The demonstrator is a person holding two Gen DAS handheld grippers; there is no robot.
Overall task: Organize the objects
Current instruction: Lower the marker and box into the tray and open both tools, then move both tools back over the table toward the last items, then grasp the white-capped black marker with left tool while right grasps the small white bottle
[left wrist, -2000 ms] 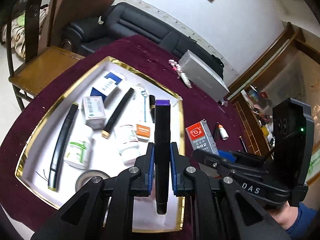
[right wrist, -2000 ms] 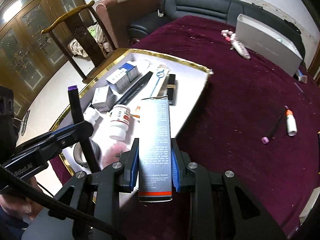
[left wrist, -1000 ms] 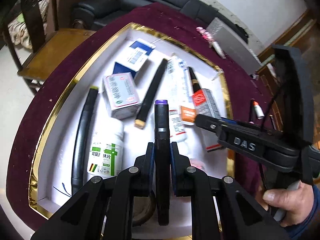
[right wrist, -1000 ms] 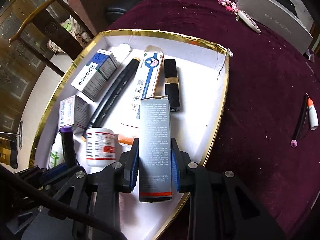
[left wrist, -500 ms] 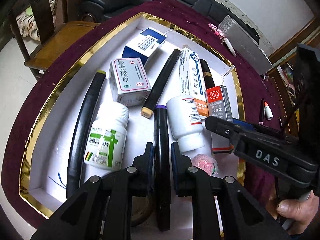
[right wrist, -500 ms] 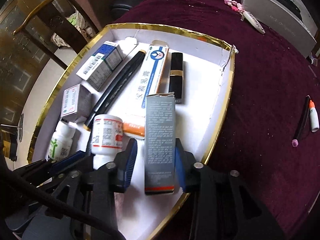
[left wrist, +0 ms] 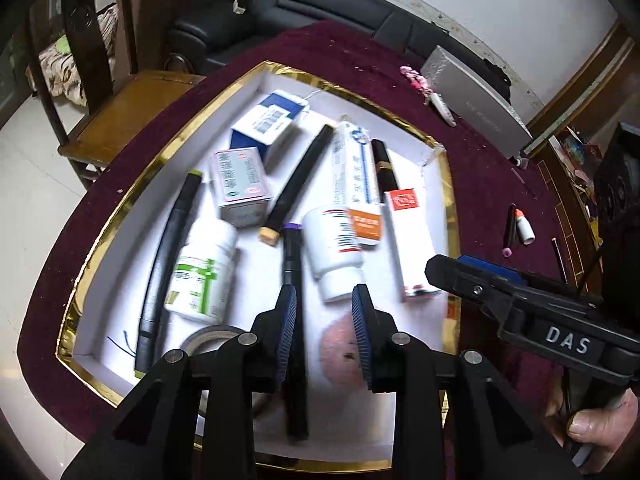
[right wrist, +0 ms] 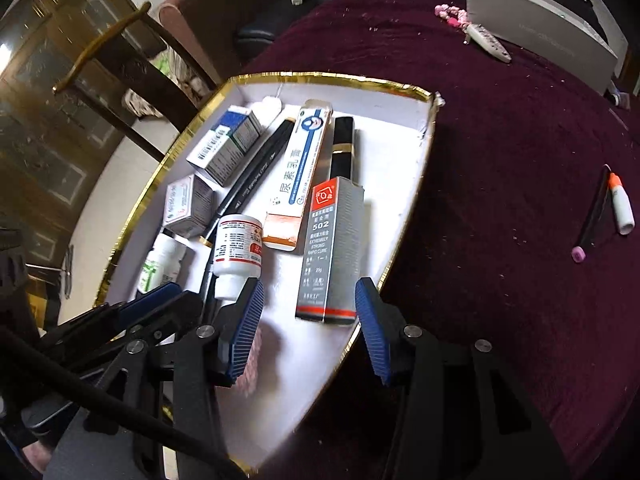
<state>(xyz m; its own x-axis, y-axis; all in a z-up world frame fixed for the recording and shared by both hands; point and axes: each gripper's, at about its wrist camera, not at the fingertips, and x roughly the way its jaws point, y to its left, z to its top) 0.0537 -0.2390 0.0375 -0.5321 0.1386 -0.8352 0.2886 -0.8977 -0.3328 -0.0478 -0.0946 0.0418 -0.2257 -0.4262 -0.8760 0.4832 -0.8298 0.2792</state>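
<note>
A white tray with a gold rim (left wrist: 360,98) (right wrist: 320,77) holds several items. A black marker with a purple cap (left wrist: 292,272) lies flat in it, beside the left pad of my left gripper (left wrist: 324,288). That gripper's jaws are opening and no longer squeeze the marker. The grey and red 502 glue box (right wrist: 332,248) lies in the tray along its right rim. My right gripper (right wrist: 309,286) straddles the box's near end with a gap on each side. Its jaws are opening too.
In the tray lie two white pill bottles (left wrist: 200,272) (left wrist: 334,248), medicine boxes (left wrist: 240,180), an ointment carton (right wrist: 304,160), a black lipstick (right wrist: 342,148) and a tape roll (left wrist: 208,336). On the maroon cloth are a silver box (right wrist: 540,20), a small orange-capped bottle (right wrist: 620,208) and a pen. A wooden chair (left wrist: 120,108) stands left.
Both grippers came down over the tray, then opened. The marker and the 502 box left the pads and now lie in the tray. Both grippers have drawn back slightly.
</note>
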